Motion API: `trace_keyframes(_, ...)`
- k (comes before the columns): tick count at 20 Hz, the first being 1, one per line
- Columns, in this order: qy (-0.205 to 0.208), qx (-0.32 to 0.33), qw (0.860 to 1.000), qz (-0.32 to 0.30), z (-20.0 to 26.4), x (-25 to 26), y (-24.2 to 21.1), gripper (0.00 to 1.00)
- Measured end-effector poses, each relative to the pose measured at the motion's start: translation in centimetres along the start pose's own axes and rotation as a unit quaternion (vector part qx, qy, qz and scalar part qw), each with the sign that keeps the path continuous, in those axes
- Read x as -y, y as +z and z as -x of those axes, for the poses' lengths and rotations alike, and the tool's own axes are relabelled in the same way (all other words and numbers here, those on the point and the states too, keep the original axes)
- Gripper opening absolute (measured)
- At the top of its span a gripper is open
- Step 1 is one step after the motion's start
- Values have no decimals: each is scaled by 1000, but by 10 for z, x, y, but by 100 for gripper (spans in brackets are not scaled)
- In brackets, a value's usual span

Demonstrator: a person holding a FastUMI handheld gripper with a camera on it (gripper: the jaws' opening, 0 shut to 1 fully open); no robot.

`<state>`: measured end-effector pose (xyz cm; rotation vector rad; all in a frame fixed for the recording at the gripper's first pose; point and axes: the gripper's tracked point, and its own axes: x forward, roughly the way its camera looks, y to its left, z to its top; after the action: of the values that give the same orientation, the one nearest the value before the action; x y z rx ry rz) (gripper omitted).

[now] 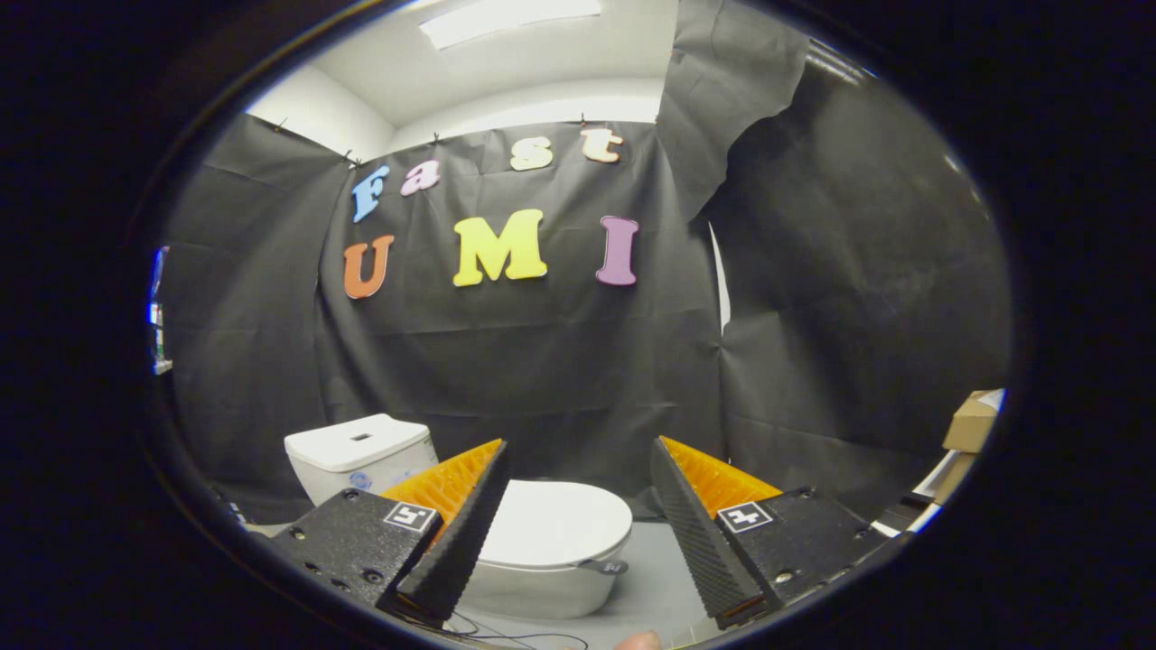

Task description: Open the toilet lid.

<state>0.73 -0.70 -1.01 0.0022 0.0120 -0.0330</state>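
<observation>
Hand-held gripper (578, 451) wide open, nothing btwn fingers. Toilet (542, 578) just ahead, lid (555, 524) down. Tank (357, 456) beyond left finger.

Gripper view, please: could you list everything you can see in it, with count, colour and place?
White ceramic toilet: one, white, on the floor just ahead of the fingers.
Closed white toilet lid: one, white, flat on the bowl.
White toilet tank: one, white, behind the bowl against the cloth.
Black cloth wall: black, behind the toilet.
Grey floor: grey, beside the bowl.
Brown cardboard boxes: brown, far off beyond the right finger.
Gripper: one, fingers wide open, holding nothing, short of the lid.
</observation>
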Motion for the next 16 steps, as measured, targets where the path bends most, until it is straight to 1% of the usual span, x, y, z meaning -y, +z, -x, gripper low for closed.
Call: trace_keyframes(16, -4, -7, 1000, 12, -4, -3, -9, 98)
